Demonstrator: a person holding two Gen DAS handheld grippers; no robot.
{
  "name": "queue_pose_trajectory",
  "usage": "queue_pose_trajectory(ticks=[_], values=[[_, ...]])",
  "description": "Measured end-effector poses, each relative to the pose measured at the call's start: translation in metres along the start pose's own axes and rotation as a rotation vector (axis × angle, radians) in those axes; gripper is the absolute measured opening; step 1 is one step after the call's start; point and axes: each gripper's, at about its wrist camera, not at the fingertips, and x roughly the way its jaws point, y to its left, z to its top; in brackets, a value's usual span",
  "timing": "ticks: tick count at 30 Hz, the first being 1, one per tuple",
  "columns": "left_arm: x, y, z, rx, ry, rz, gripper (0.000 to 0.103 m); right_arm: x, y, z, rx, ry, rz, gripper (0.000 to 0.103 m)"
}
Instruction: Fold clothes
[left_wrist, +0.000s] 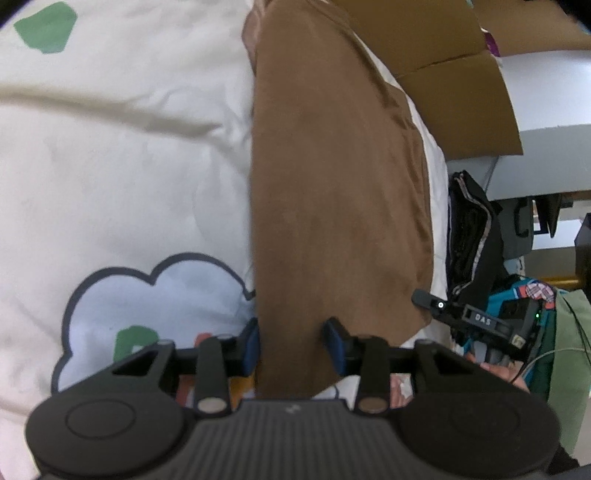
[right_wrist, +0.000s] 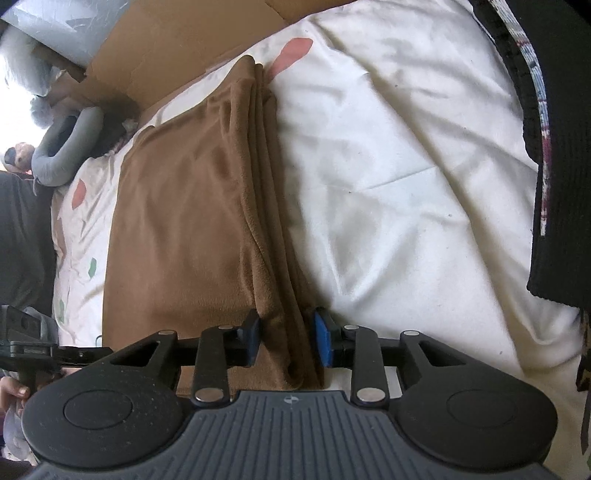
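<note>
While the brown cloth (right_wrist: 184, 229) lies on the bed (right_wrist: 406, 166) already folded into a long strip, stacked layers showing along its right edge, both grippers straddle its near end. Left gripper (left_wrist: 291, 345): fingers part-open around the cloth's left edge; whether the pads press, can't tell. Right gripper (right_wrist: 284, 341): fingers around the layered right edge, seemingly touching it, but a firm grip can't be confirmed. Lengthwise folds look done. Likely left: fold the strip end over end and set it aside. Cardboard box (left_wrist: 443, 74) beyond.
</note>
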Motion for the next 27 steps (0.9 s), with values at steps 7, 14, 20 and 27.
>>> queue_pose_trajectory(ticks=[7,14,20,27], values=[[0.002,0.006,-0.001,-0.043,-0.007,-0.043,0.045,-0.001,0.005,0.001,0.0,0.004,0.007,0.019],[0.006,0.01,-0.006,-0.085,-0.016,-0.047,0.028,-0.004,0.006,0.001,0.015,0.003,0.009,0.017],[0.008,0.009,0.001,-0.074,0.017,-0.027,0.011,-0.006,0.01,0.001,0.012,0.002,0.003,0.016],[-0.003,-0.009,0.008,-0.035,0.037,-0.011,0.008,-0.015,0.013,0.001,0.024,-0.014,0.008,0.014]])
